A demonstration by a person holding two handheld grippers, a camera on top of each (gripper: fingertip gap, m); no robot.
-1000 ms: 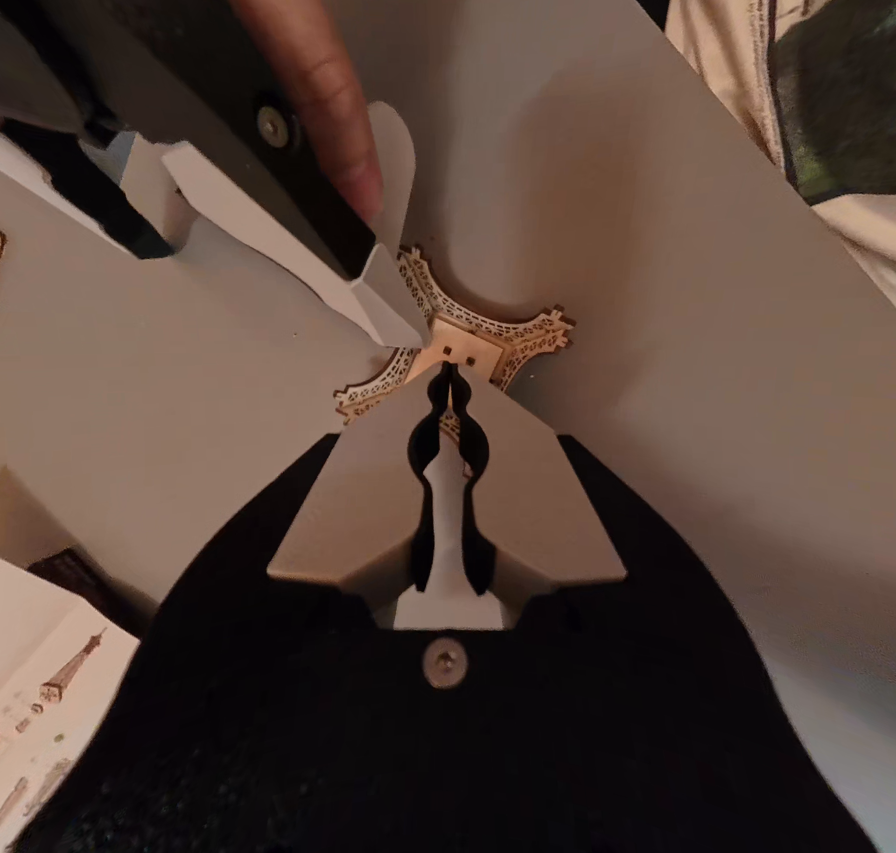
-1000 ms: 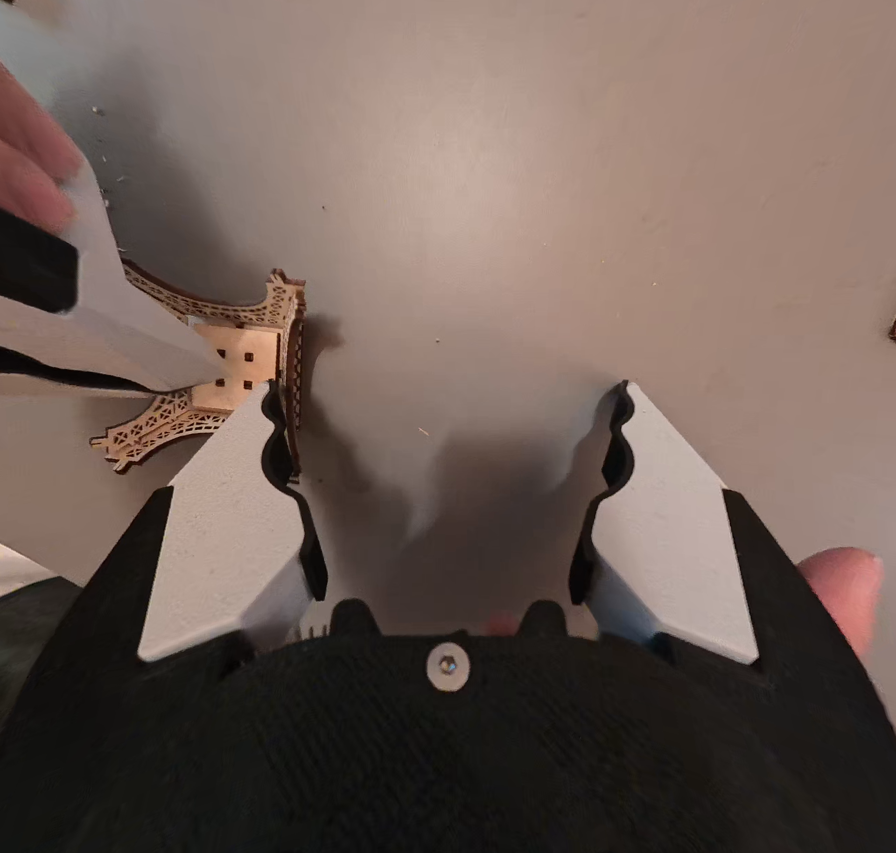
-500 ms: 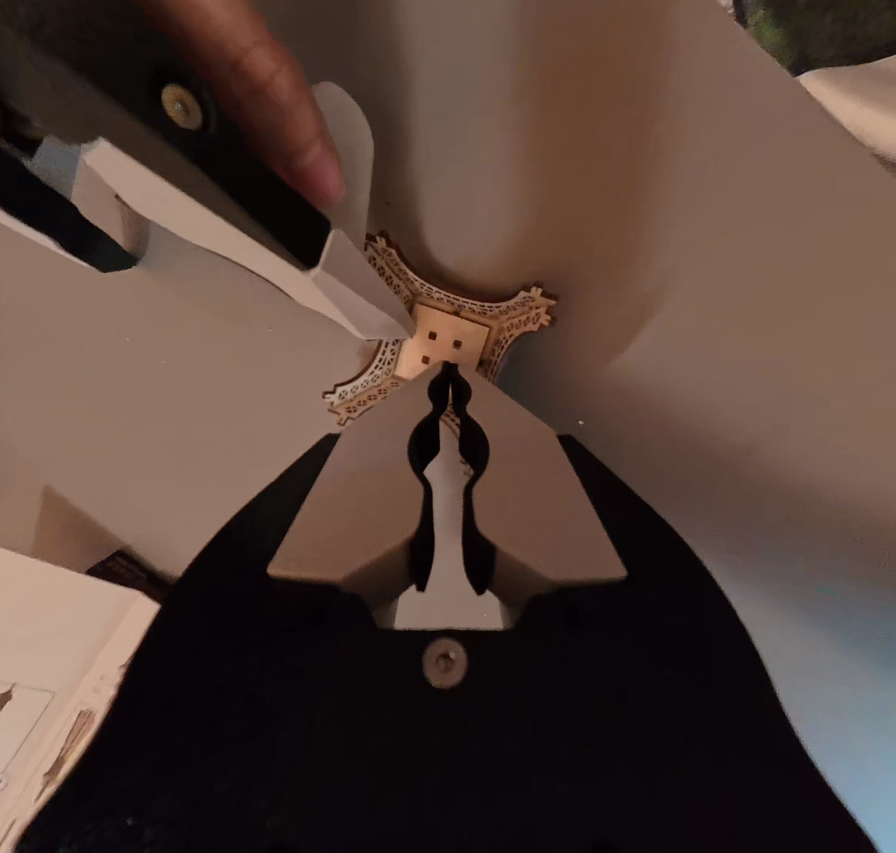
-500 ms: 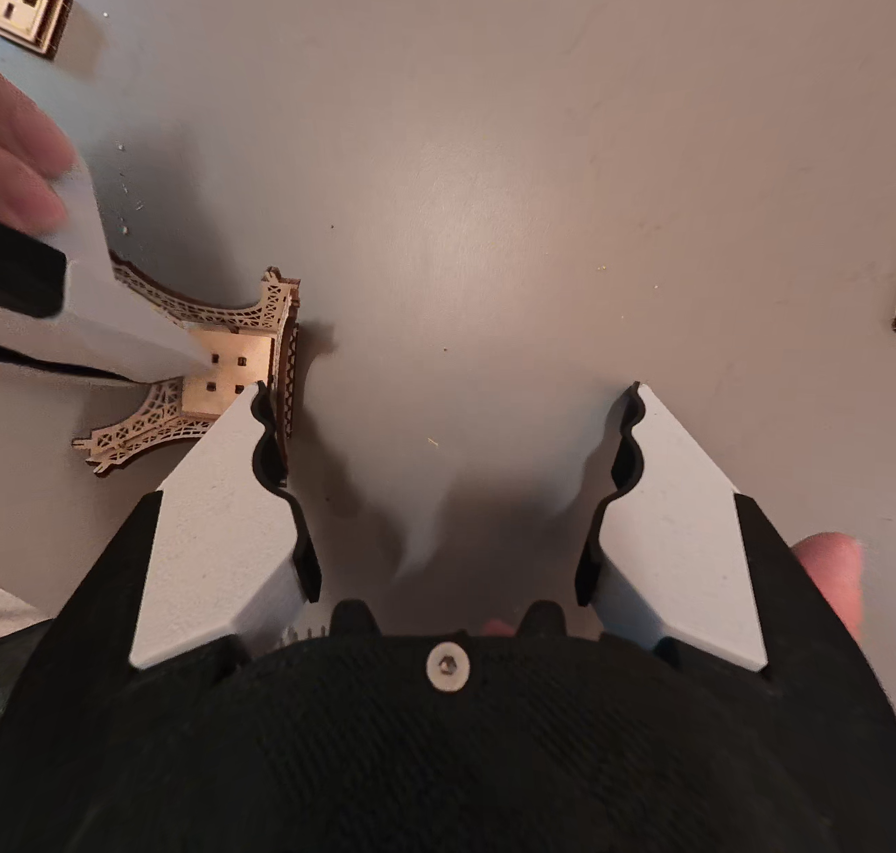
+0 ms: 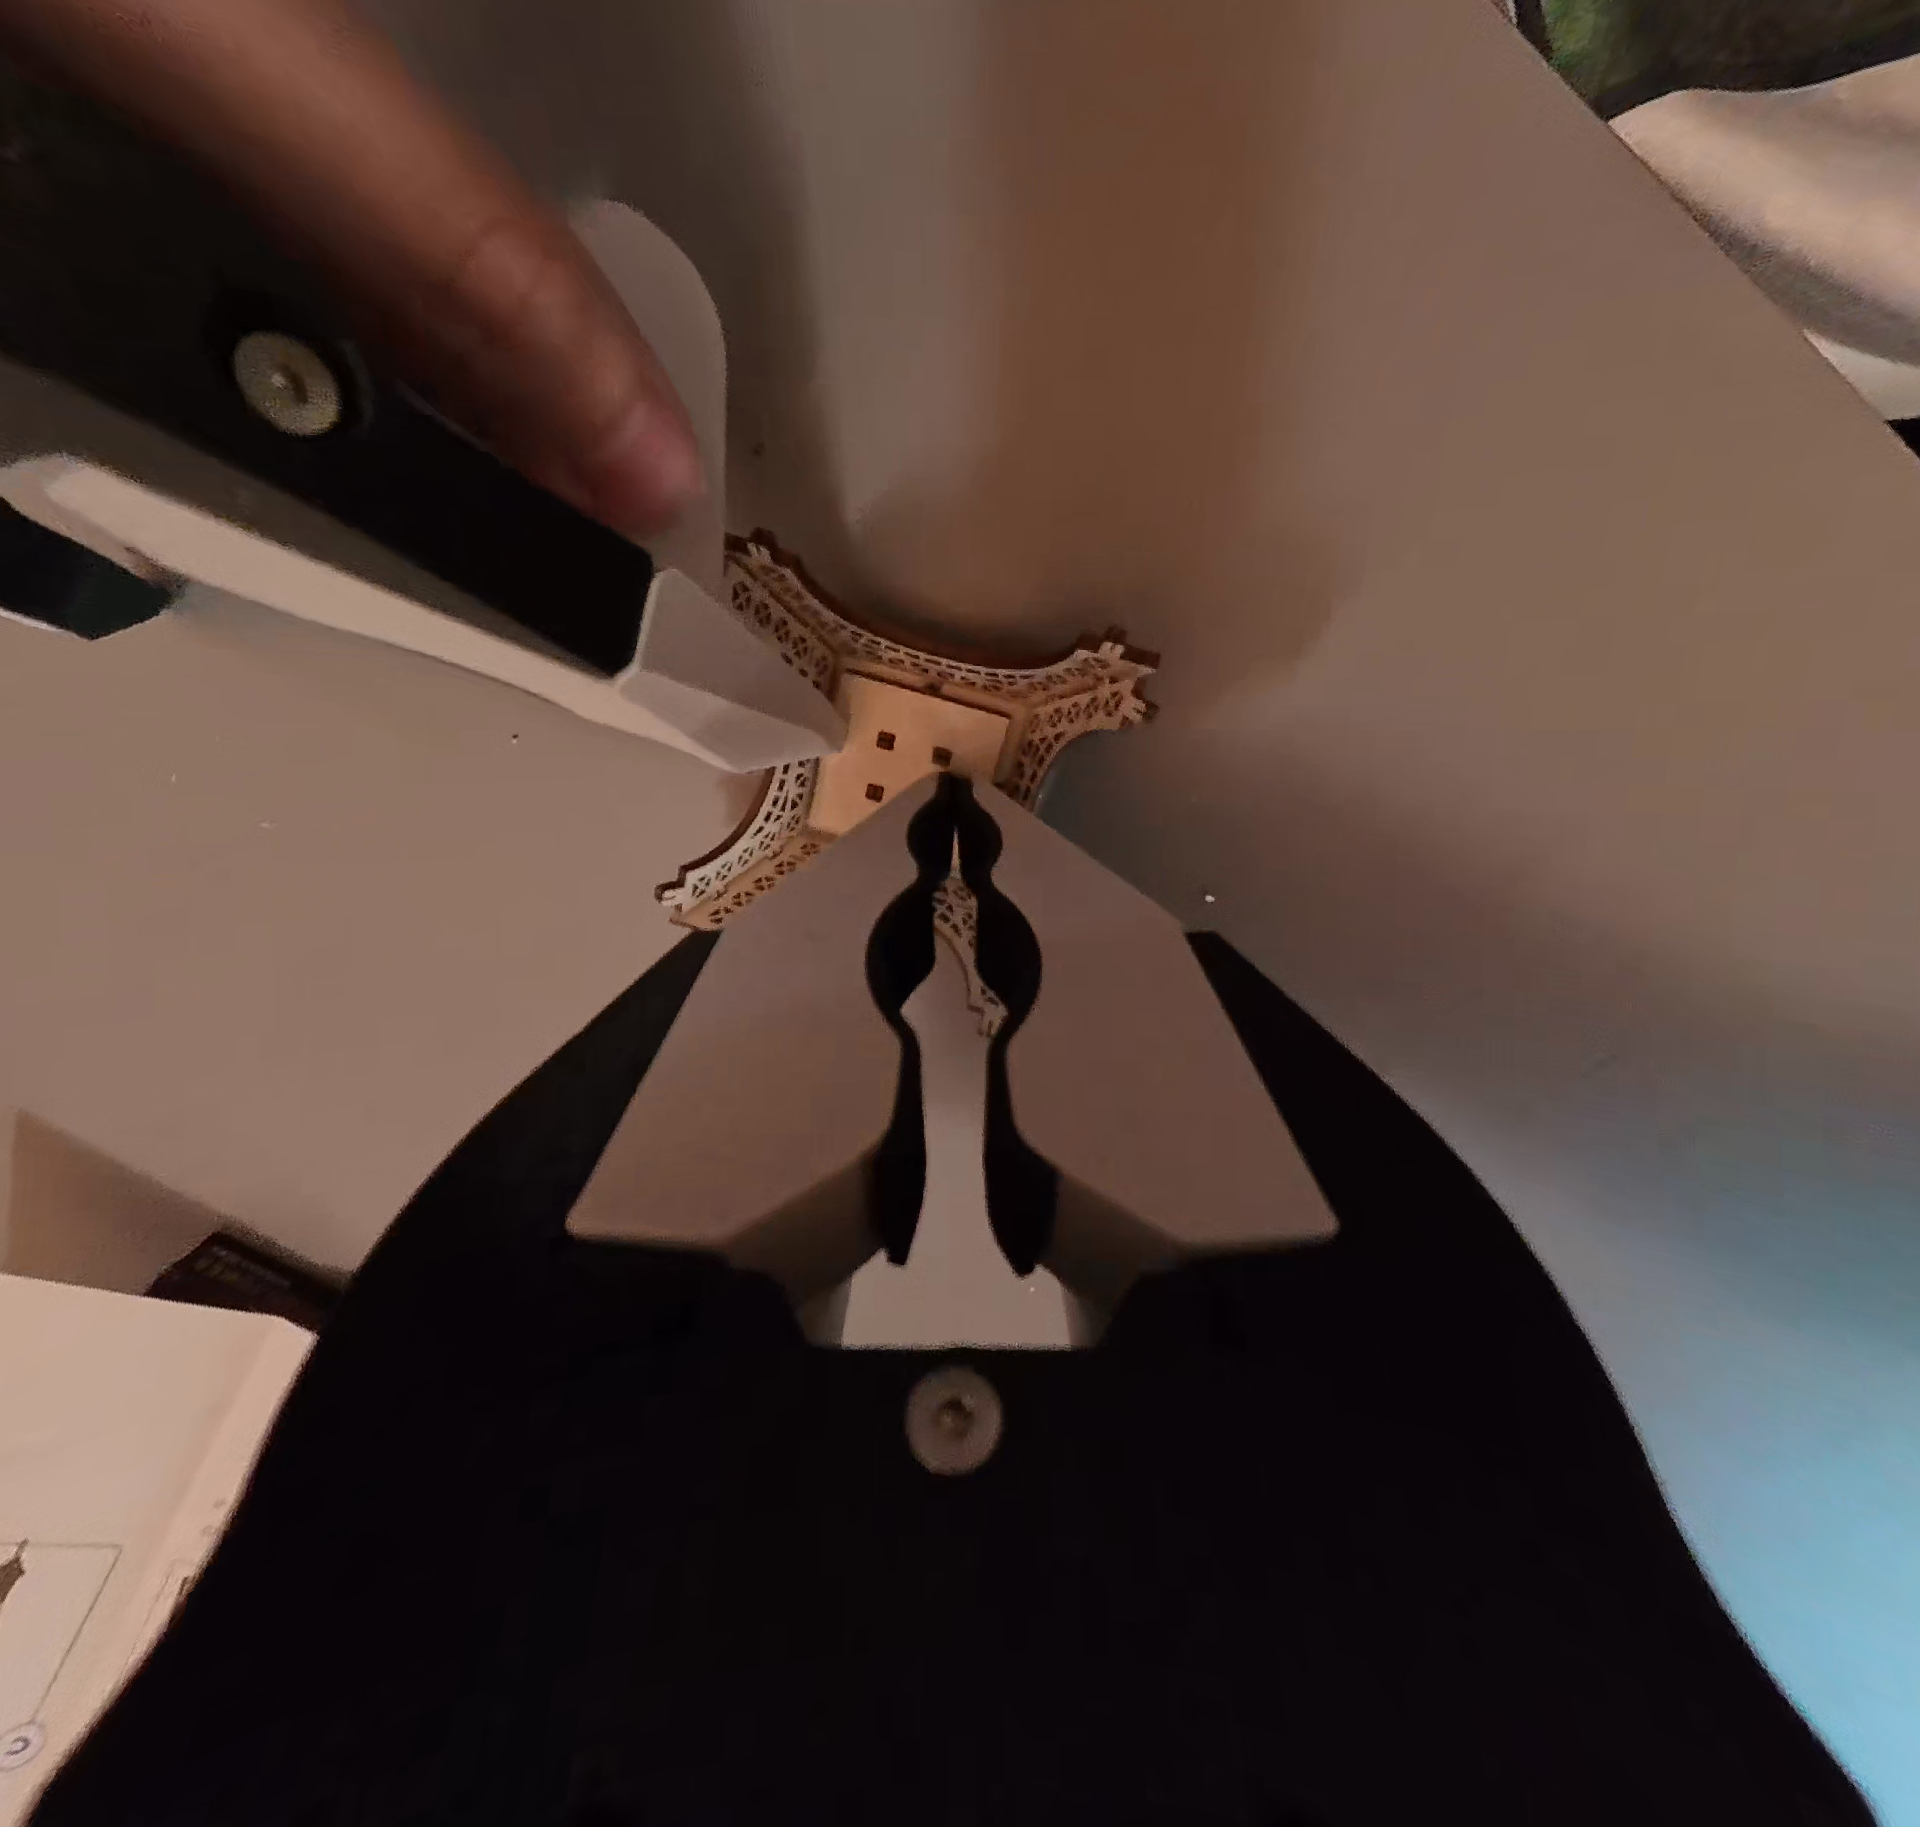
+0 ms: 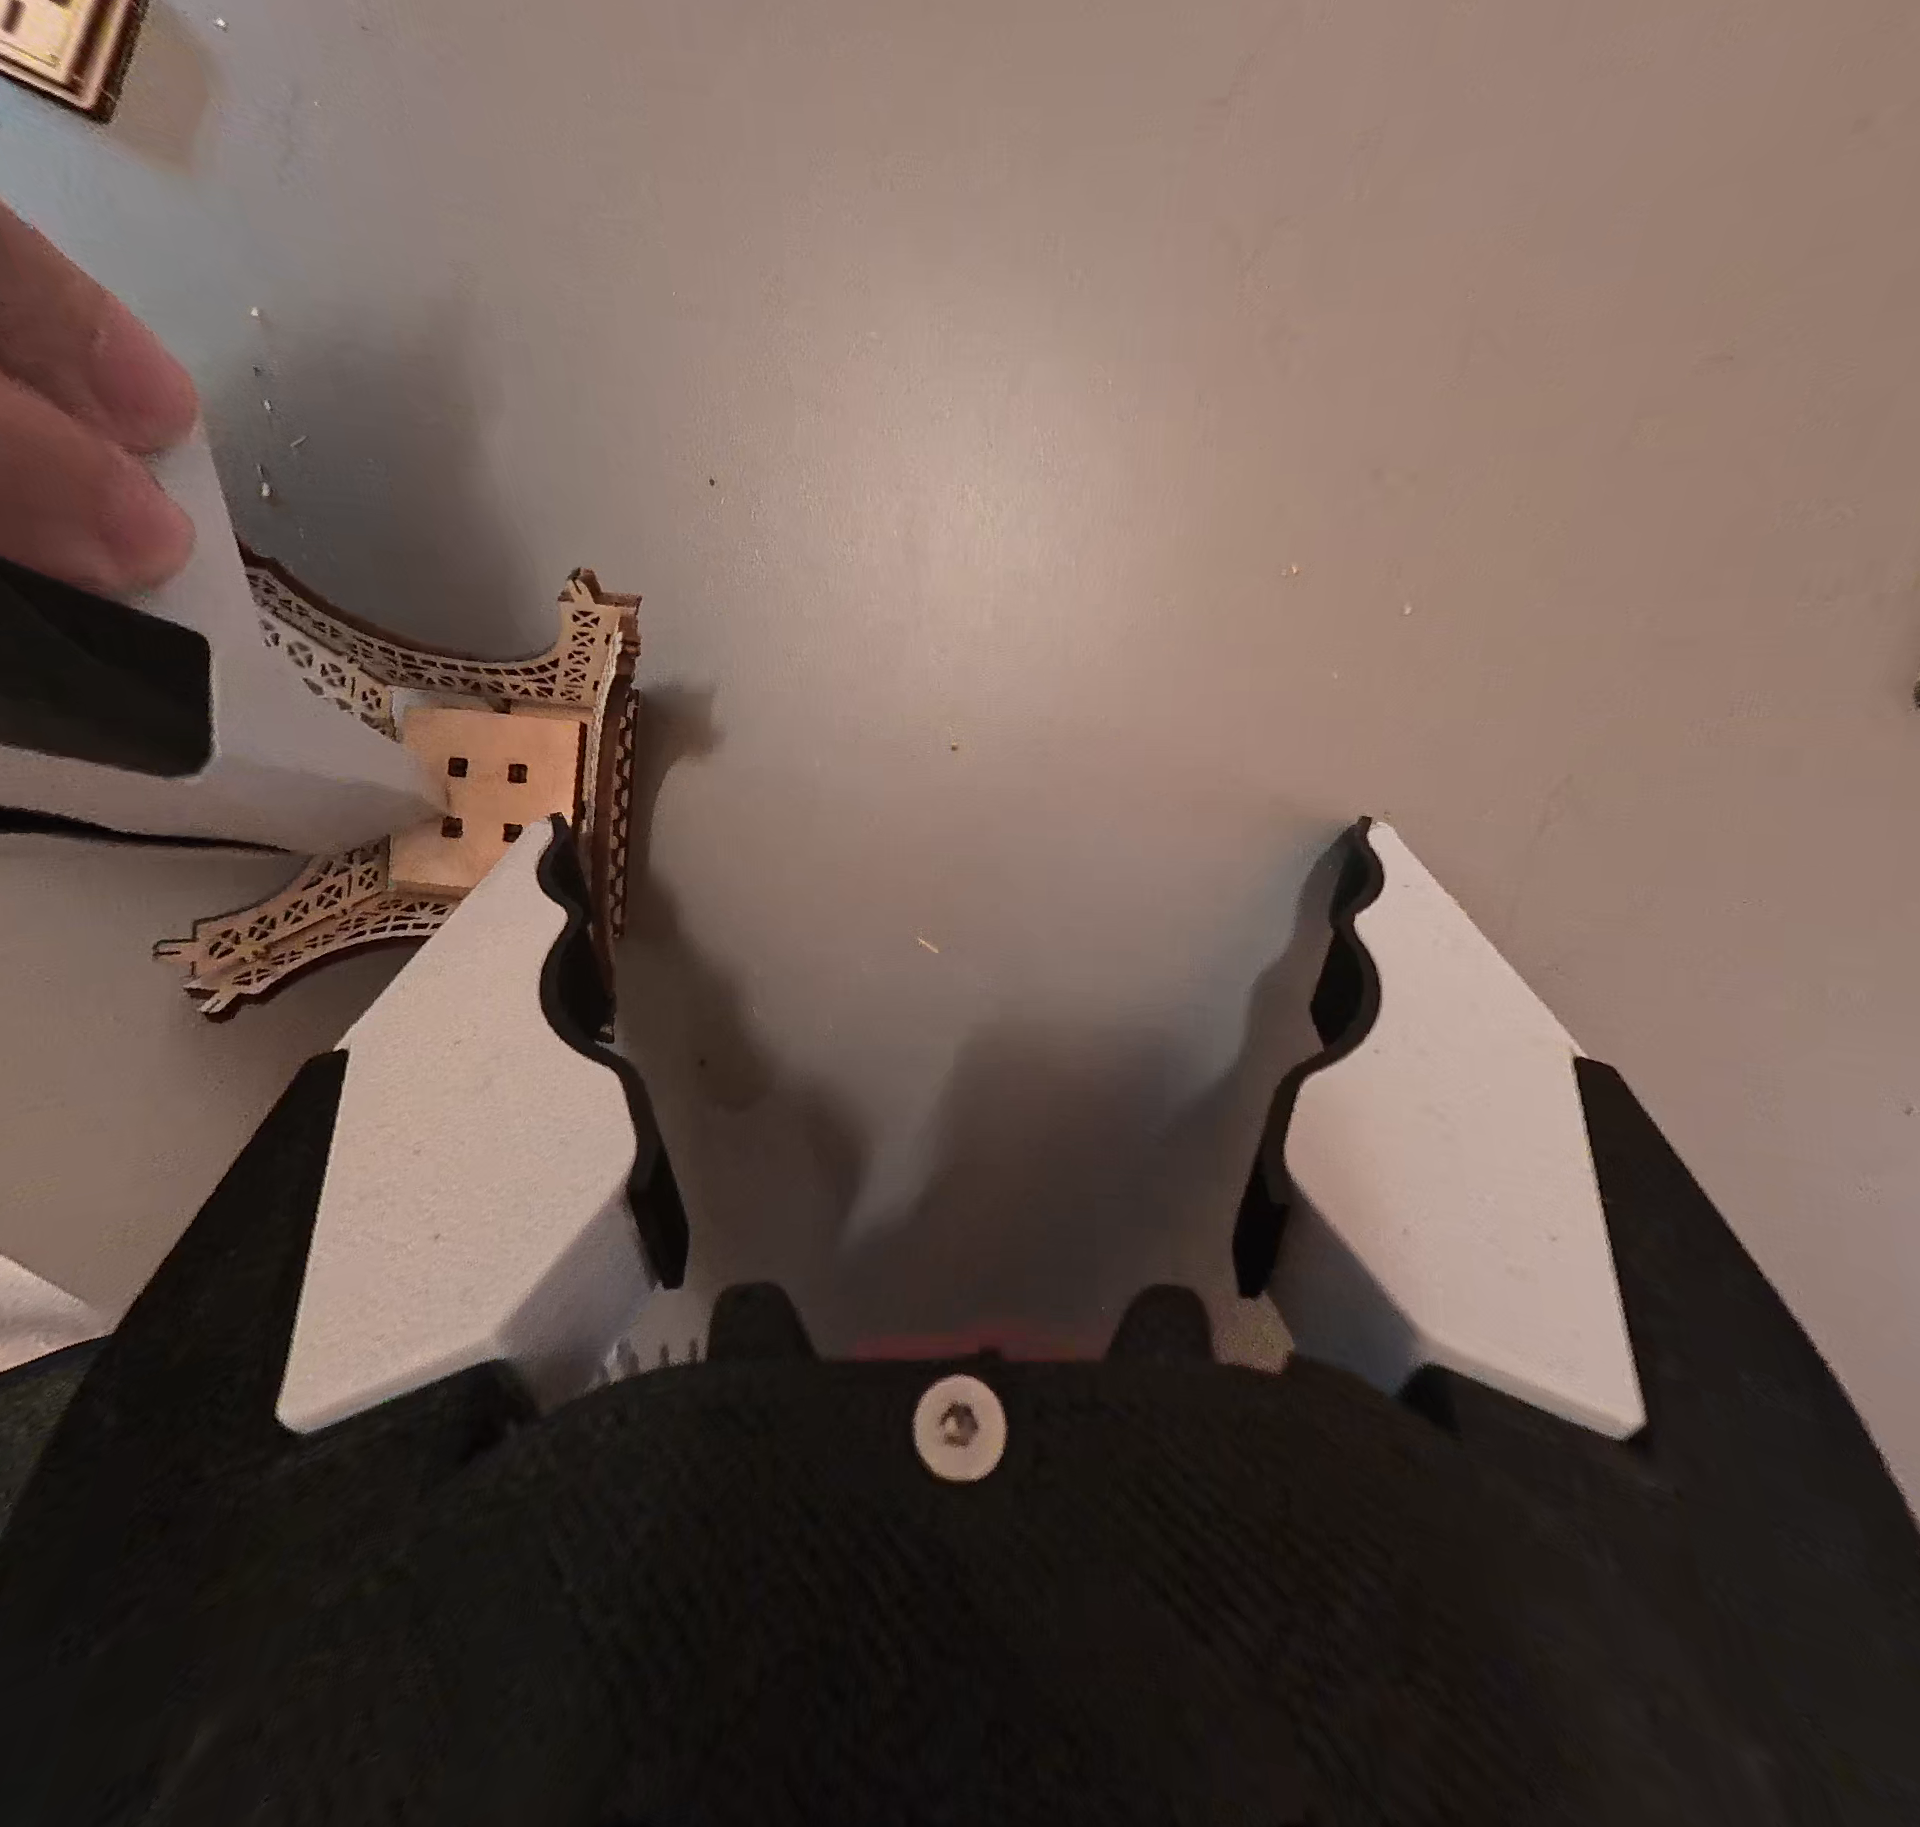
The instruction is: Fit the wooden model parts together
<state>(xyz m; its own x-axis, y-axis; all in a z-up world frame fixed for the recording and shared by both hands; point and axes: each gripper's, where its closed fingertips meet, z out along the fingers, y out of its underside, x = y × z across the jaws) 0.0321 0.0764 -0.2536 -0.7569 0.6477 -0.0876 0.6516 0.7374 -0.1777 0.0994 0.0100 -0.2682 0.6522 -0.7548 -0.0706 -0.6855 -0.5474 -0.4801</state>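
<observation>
Tower base: a pale wooden lattice piece (image 5: 914, 728) (image 6: 488, 769) with four splayed legs and a flat square top with four small holes, standing on the grey desk (image 5: 1351, 842) (image 6: 1039, 427); in the left wrist view the desk's far edge runs not far behind it

Left gripper: the left gripper (image 5: 951, 790) has its fingers (image 5: 800, 1029) pressed almost together on one lattice leg of the tower base, the thin wood showing in the slit between the dark wavy pads; in the right wrist view one of its white fingers (image 6: 260, 780) reaches in from the left edge and lies against the square top

Right gripper: the right gripper (image 6: 961, 832) has its fingers (image 6: 468, 1133) spread wide with only bare desk between them; the left finger's tip is right at the near corner of the square top, though I cannot tell whether it touches; in the left wrist view one of its fingers (image 5: 717, 707) comes in from the left and meets the base's left side

Hands: a fingertip (image 5: 582, 375) rests along the right gripper's finger, and fingertips (image 6: 83, 447) show on the left gripper

Small wooden block: a box-like part (image 6: 62, 32) with cut slots lies by itself at the far left of the desk, well apart from the base

Paper: a printed sheet (image 5: 114, 1465) lies at the desk's near left
</observation>
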